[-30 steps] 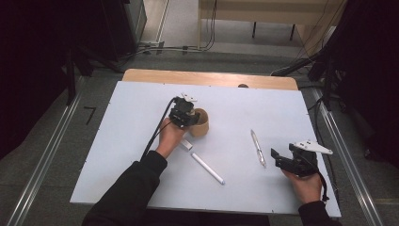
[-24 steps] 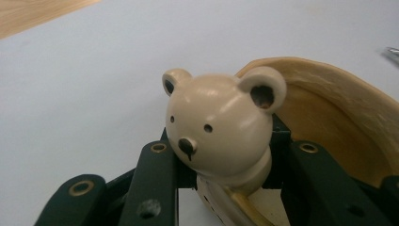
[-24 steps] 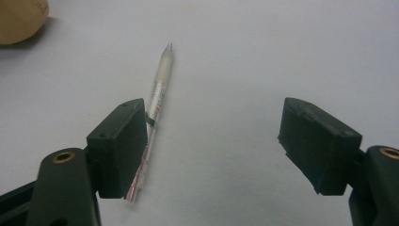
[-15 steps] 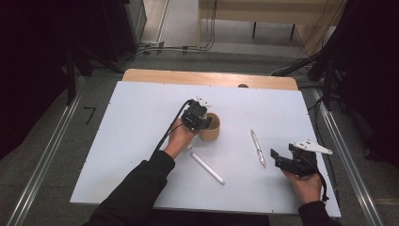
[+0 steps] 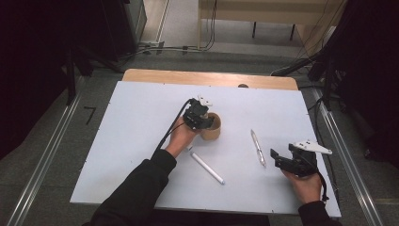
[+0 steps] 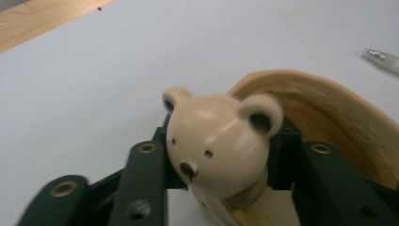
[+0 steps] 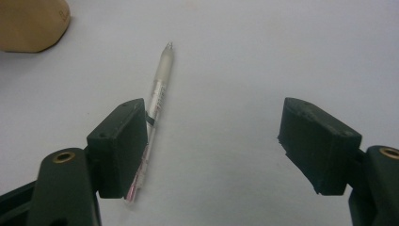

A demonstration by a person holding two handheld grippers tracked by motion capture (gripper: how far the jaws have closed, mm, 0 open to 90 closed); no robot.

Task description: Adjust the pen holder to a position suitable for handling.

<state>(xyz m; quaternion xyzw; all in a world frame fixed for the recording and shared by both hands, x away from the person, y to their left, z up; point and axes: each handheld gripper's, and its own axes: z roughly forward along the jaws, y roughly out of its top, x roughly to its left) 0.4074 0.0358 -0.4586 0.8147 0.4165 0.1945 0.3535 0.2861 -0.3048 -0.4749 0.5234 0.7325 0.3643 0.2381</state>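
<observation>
Bear head between the left jaws at the wooden cup

Bear head (image 6: 219,143), cream-coloured and glossy with two round ears and a dark nose, sits between the black jaws of the left gripper (image 6: 221,165), flanked close on both sides. The jaws have just been opening, and whether the pads press on the head I cannot tell from the left gripper view. Just behind and under the head curves the pale wall of the wooden cup (image 6: 329,122), and the head appears to stand at the cup's rim. In the high view the left gripper (image 5: 201,117) is over the near-left edge of the cup (image 5: 214,129) at the middle of the white table (image 5: 131,122), with the left hand (image 5: 181,139) below it and the dark-sleeved forearm reaching in diagonally from the bottom edge.

The right gripper (image 7: 211,150) has its jaws wide apart with nothing between them. It hovers low over the table, and a clear pen (image 7: 157,99) lies just beside its left jaw. In the high view the right gripper (image 5: 282,162) is held near the table's right front, pointing left toward that pen (image 5: 257,147), well apart from the cup. A white pen (image 5: 207,168) lies between the two forearms, just below the left hand
</observation>
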